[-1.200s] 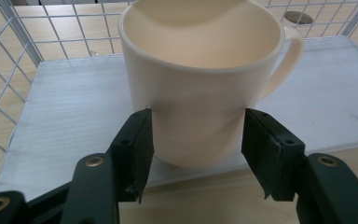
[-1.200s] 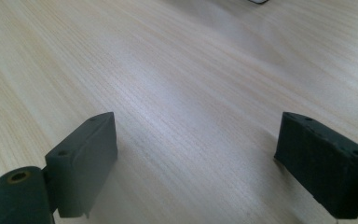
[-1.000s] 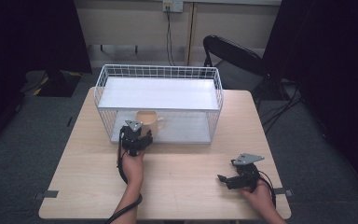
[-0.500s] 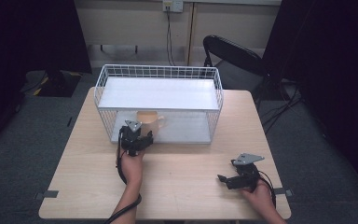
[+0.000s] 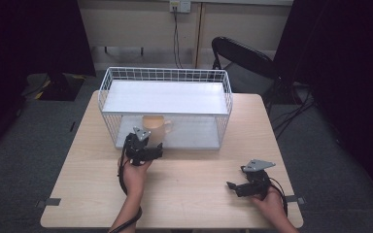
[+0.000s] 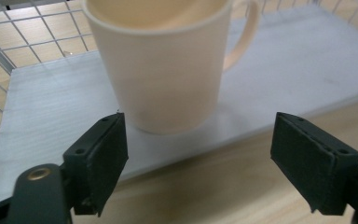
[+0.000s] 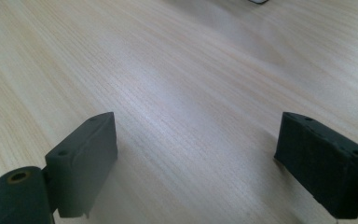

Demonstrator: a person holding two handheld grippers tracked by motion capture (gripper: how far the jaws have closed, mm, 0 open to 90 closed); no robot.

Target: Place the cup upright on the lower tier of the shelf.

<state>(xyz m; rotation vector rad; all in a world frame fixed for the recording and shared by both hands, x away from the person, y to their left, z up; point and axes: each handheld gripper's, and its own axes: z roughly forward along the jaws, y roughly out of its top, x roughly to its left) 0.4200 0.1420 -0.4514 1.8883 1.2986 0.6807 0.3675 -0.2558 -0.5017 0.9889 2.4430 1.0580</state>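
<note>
A cream mug stands upright on the white lower shelf of a white wire rack, its handle to the right. My left gripper is open just in front of the rack, and the mug stands a little beyond its jaws, untouched. My right gripper rests low over the bare wooden table at the front right, open with nothing between its jaws.
The rack has a white top shelf above the mug and a wire wall at the left of the lower shelf. A black chair stands behind the table at the right.
The left gripper has drawn back slightly from the mug toward the table's front. The right gripper has not moved.
</note>
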